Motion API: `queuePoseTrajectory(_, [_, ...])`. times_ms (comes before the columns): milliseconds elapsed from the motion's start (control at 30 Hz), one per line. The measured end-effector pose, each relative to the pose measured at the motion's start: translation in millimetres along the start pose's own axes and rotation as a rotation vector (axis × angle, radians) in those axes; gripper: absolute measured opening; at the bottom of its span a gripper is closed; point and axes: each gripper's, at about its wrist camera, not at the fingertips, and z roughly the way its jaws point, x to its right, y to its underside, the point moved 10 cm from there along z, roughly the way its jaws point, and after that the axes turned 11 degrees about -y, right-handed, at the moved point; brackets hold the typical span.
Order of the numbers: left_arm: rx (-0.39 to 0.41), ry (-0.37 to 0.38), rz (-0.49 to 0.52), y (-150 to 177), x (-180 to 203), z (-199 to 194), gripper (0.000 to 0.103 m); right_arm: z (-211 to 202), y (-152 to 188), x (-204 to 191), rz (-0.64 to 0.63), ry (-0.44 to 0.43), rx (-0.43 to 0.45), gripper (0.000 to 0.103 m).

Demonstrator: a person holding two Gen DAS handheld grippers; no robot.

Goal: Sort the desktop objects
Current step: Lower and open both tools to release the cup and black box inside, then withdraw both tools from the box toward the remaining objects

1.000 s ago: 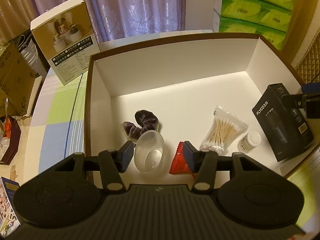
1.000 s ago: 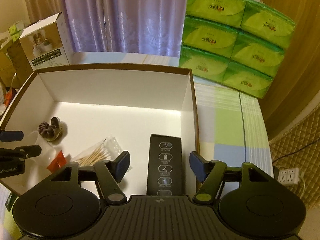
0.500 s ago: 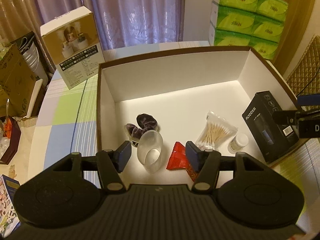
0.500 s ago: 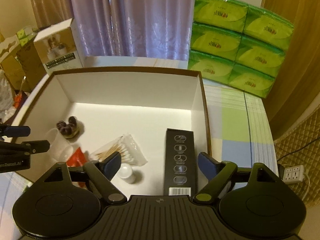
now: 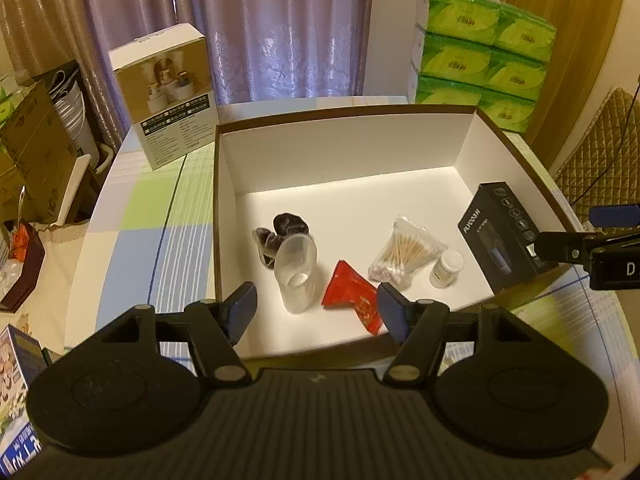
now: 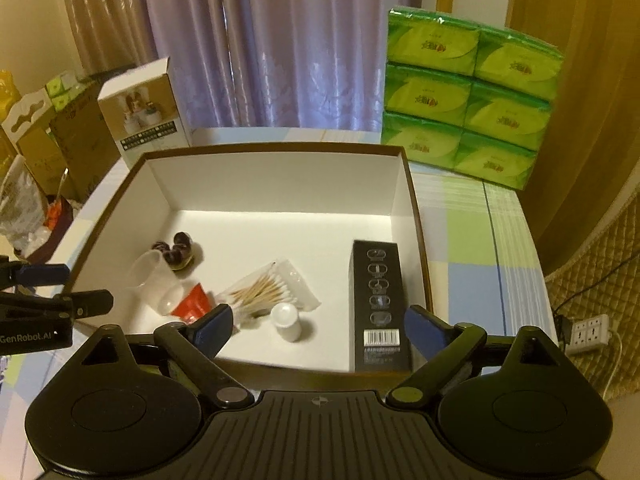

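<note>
A brown-rimmed white box (image 5: 344, 148) (image 6: 276, 180) holds a dark scrunchie (image 5: 282, 230) (image 6: 178, 248), a clear plastic cup (image 5: 295, 268) (image 6: 154, 280) on its side, a red packet (image 5: 352, 296) (image 6: 192, 302), a bag of cotton swabs (image 5: 404, 254) (image 6: 272, 290), a small white bottle (image 5: 447, 268) (image 6: 286, 320) and a black carton (image 5: 500, 236) (image 6: 380, 300). My left gripper (image 5: 316, 310) hovers open over the box's near edge, nothing between its fingers. My right gripper (image 6: 318, 326) is open too, above the near right edge.
A beige product box (image 5: 164, 96) (image 6: 144, 114) stands behind the box at the left. Green tissue packs (image 5: 480, 60) (image 6: 468, 88) are stacked at the back right. Cardboard cartons (image 5: 28, 152) crowd the left. A power strip (image 6: 588, 332) lies on the floor to the right.
Both grippers have pulled back and up from the box, so its contents look farther away. The objects inside have not moved. Both stay open.
</note>
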Motion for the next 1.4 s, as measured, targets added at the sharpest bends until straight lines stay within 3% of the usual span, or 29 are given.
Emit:
queuePoseTrajectory(433, [0.018,0.008,-0.043,40.8,-4.7,-51.4,0.068,-43.6,34.4,-19.1,0.014,-0.031,0.036,0.093])
queuePoseTrajectory(800, [0.026,0.02,-0.092,52.8,2.9,-69.2,0.068,-58.0,61.2,-27.0,0.006,-0.044,0.019,0.093])
queuePoseTrajectory(900, [0.052,-0.007,-0.079,51.9,1.2,-78.7,0.069,-58.8,60.9,-32.5,-0.017,-0.051,0.029,0.093])
queuePoseTrajectory(1400, [0.001,-0.086,-0.124,86.5,8.5,-96.0,0.069,-67.3,95.8,-30.2,-0.027,-0.121,-0.019,0.094])
